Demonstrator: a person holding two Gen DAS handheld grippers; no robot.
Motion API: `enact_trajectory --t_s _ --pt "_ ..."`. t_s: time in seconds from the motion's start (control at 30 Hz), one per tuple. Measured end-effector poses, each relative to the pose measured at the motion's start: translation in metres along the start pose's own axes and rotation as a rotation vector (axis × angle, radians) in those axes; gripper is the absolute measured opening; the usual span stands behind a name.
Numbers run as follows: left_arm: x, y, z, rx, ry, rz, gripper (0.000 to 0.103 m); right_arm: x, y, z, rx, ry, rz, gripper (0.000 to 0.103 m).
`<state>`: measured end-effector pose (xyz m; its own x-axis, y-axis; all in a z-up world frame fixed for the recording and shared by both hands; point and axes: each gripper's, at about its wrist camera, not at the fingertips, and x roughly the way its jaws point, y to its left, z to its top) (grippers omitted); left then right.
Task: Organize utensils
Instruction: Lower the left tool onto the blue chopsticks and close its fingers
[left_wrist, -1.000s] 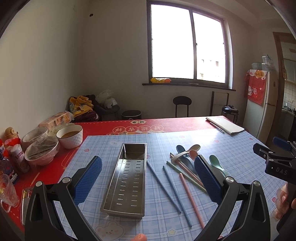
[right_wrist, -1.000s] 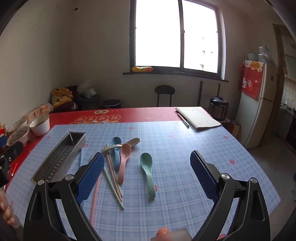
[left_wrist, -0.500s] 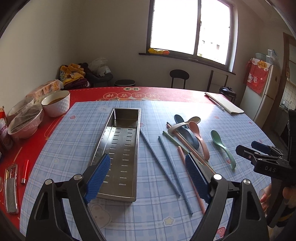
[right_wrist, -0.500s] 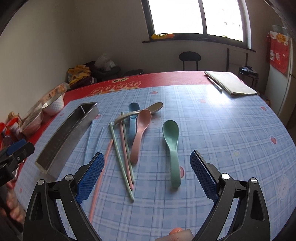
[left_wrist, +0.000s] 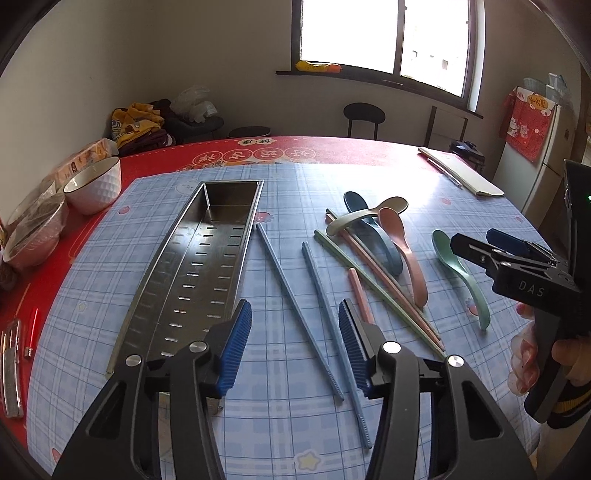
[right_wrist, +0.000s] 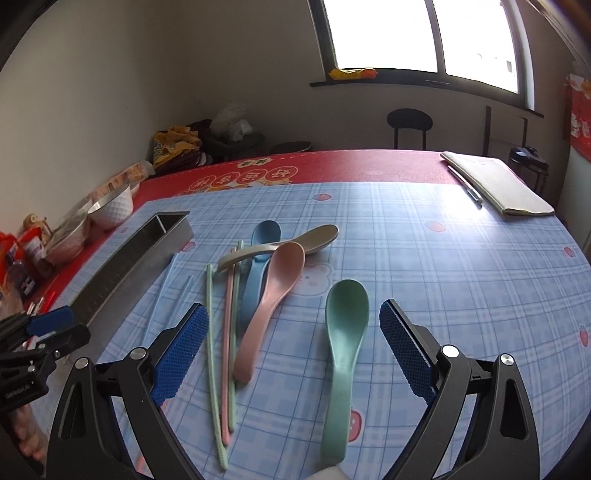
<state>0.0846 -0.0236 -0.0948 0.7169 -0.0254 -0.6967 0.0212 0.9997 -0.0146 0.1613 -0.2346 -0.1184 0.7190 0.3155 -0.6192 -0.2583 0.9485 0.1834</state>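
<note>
Left wrist view: steel tray (left_wrist: 207, 258) empty, blue chopsticks (left_wrist: 295, 295) between the open left gripper (left_wrist: 295, 349) fingers; open right gripper (right_wrist: 291, 350) straddles green spoon (right_wrist: 343, 332). Nothing's sorted yet.

Shiny perforated metal tray (left_wrist: 195, 266), matt plastic spoons (right_wrist: 345, 325)

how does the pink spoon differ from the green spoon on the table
The pink plastic spoon lies in the cluster, touching the blue spoon, its bowl tucked under the beige spoon. The green plastic spoon lies alone, between the open right gripper's fingers. Both rest bowl-up, handles toward the camera.
</note>
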Motion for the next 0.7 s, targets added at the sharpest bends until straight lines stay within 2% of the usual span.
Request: enact_trajectory --t_s 0.07,0.2,0.37,0.43,0.5,0.57,0.7 --pt "0.006 -0.003 0.003 0.0 0.015 0.001 0.043 0.005 -0.005 0.001 0.013 -0.013 -0.015 0.091" --pt "0.018 -0.004 0.008 -0.011 0.038 0.015 0.041 0.013 -0.017 -0.003 0.031 -0.005 0.02 0.091" --pt "0.036 -0.006 0.015 -0.005 0.063 0.058 0.028 0.012 -0.031 -0.006 0.095 -0.008 0.065 0.091" --pt "0.042 -0.005 0.018 -0.024 0.074 0.059 0.027 0.012 -0.035 -0.007 0.119 -0.007 0.073 0.091" --pt "0.049 -0.008 0.019 -0.033 0.085 0.052 0.026 0.011 -0.035 -0.008 0.122 -0.012 0.082 0.091" --pt "0.057 -0.012 0.019 -0.021 0.099 0.062 0.018 0.01 -0.033 -0.008 0.11 -0.016 0.086 0.091" --pt "0.075 -0.013 0.022 -0.024 0.129 0.091 0.015 0.009 -0.029 -0.01 0.096 -0.017 0.113 0.091"
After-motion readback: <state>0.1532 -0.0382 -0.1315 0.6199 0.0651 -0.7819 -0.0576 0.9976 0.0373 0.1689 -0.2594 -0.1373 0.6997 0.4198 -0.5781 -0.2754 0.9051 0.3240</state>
